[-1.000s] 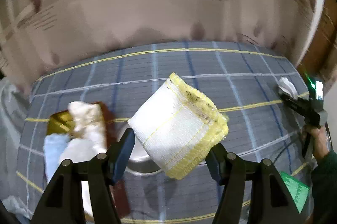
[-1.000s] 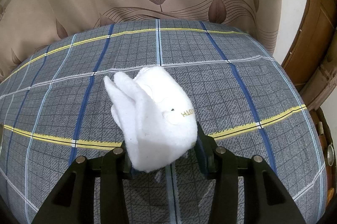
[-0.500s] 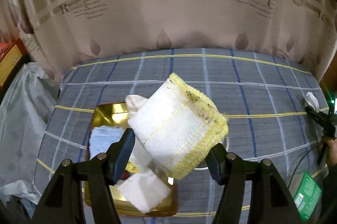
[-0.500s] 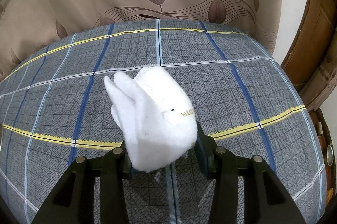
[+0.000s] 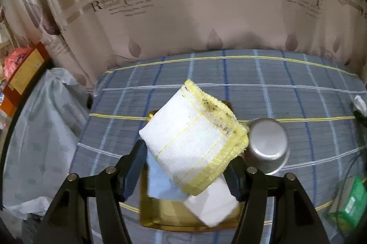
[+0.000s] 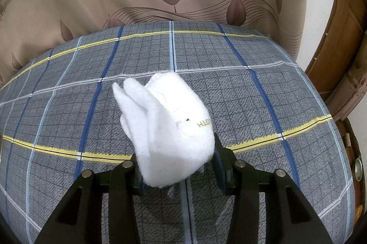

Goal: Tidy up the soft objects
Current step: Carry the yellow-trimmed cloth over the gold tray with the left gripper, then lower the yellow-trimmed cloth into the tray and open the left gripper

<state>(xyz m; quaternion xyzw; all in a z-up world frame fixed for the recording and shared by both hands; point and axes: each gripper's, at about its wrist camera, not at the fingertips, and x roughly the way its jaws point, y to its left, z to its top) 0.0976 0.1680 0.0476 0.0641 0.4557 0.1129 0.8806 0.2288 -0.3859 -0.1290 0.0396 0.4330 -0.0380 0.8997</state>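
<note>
Rolled white cloth with frayed yellow edging clamped in left tongs.
Held above gold rectangular tray (pale cloths inside) beside upturned steel cup; white plush tooth-shaped toy pinched in right tongs over checked bedsheet.

Your left tongs, matt black plastic, clamp a waffle-weave cloth with a fuzzy yellow hem. Below it: glossy gold tray, brushed metal cup. Your right tongs pinch a fleecy white plush toy. Woven plaid bedsheet, coarse and matt.
</note>
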